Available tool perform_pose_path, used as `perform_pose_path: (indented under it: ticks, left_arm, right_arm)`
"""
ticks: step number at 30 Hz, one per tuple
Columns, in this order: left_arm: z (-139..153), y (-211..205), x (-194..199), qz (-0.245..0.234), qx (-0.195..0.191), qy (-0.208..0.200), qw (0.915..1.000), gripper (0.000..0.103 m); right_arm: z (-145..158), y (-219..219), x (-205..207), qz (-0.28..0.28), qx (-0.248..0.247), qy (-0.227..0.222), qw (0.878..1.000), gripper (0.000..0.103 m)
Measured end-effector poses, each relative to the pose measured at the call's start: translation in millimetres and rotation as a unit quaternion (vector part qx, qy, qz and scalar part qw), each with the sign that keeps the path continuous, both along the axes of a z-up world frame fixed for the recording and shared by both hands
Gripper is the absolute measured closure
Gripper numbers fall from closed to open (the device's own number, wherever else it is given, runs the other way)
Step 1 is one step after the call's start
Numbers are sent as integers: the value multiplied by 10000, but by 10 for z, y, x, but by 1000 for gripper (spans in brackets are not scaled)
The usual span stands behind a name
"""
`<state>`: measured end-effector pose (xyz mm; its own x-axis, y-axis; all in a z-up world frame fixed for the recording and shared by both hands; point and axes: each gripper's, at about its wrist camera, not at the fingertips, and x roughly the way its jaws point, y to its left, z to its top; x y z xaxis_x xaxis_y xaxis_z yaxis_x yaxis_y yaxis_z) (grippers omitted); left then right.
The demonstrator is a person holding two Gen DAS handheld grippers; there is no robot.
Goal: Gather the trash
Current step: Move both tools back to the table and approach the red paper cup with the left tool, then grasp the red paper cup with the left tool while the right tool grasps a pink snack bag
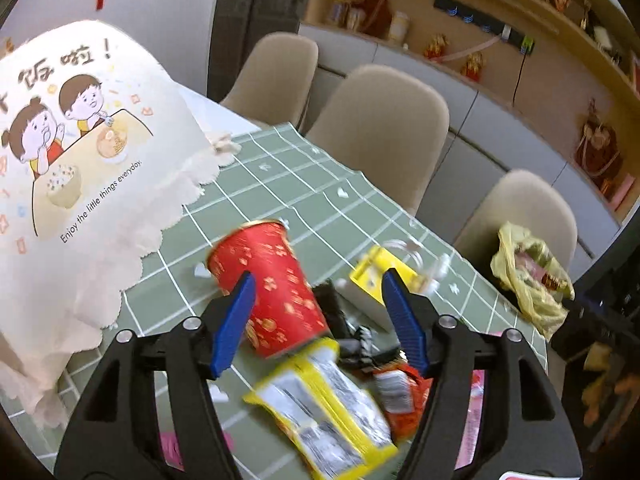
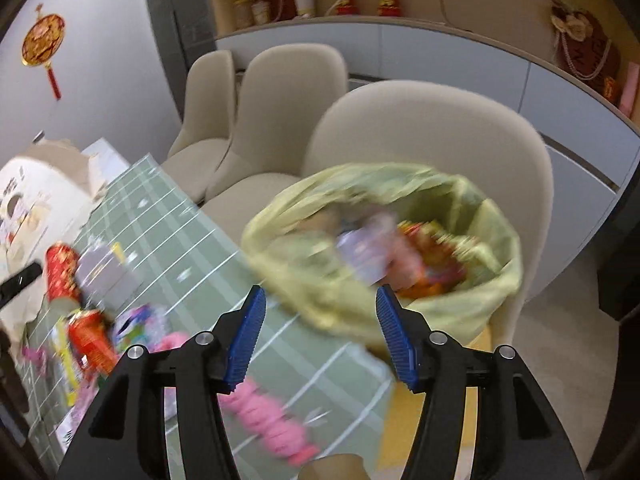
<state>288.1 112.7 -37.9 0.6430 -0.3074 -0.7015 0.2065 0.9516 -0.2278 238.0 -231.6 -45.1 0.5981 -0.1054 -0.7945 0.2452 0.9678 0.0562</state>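
Right wrist view, bag (image 2: pixel 400 248) contents blurred, right gripper (image 2: pixel 320 332) jaws apart, left gripper (image 1: pixel 320 320) likewise, both empty.

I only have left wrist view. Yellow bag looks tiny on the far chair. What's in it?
Observer: From the right wrist, the yellow bag is open at the top, with blurred colourful wrappers inside.
Operator: Right claw holding anything?
Observer: No. The right claw is open and empty, in front of the bag.
Operator: Anything on the table near that end that I'm missing?
Observer: A pink wrapper lies on the green tablecloth under the right claw.
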Motion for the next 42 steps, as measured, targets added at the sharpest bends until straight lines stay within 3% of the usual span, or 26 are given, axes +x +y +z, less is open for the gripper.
perform_pose_path:
  ticks: [2,7,11,14,16,19,22,26,35,38,42]
  left_arm:
    - [-68,104,92,-67,17,320,9995,39]
    - [-124,182,176,26,-211,436,9988,39]
    - [-291,123,246,151,165,611,9979,39]
    - [-393,97,280,127,176,792,9966,39]
    - [-431,89,271,90,94,851,9963,39]
    - [-447,92,264,-41,-114,927,9956,39]
    - [-448,68,245,-100,-108,910,9957,43]
    - [-480,58,249,-229,-402,1003,9939,44]
    - [-496,55,257,-143,-276,1026,9942,49]
    - [-470,63,248,-151,-275,970,9948,50]
    - [-452,61,237,-188,-307,931,9950,50]
  right_arm:
    - [-52,196,-38,68,-154,32,9999,49]
    - [-252,473,-240,153,2,-1,9999,49]
    - [-363,591,-388,248,91,107,9996,49]
    - [-395,677,-416,336,301,168,9988,49]
    - [-393,772,-394,455,414,198,9979,49]
    - [-419,1034,-294,701,52,435,9966,49]
    - [-422,1217,-235,756,-168,370,9963,49]
    - [-450,1313,-106,858,-199,361,9955,49]
    - [-571,1338,17,1091,-161,531,9925,50]
    - [-609,1343,18,1152,-95,624,9913,61]
    - [-632,1264,-3,1159,334,662,9905,88]
